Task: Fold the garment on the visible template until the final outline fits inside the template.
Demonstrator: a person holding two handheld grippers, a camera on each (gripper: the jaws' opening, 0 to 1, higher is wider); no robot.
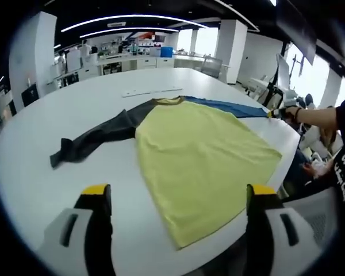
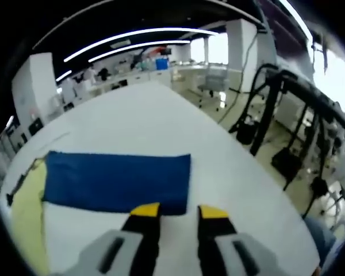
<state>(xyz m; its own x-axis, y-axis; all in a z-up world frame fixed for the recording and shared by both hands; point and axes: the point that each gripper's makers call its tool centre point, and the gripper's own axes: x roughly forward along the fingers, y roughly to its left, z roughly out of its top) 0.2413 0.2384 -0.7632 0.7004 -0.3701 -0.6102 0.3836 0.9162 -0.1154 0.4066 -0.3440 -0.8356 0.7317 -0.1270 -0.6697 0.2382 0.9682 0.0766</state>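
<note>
The left gripper (image 1: 178,201) hovered with jaws wide and empty over the yellow shirt (image 1: 201,155), spread flat near the bench (image 1: 75,109) edge. The right gripper (image 2: 178,215), jaws narrowly parted, held nothing by the blue sleeve (image 2: 118,181). Folding looked barely begun; bare bench lay beyond

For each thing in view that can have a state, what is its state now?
Shirt: spread flat on the table, not folded.
Dark sleeve: stretched out to the side.
Blue sleeve: stretched out flat.
Left gripper: open, empty.
Right gripper: open, at the blue sleeve's edge.
</note>
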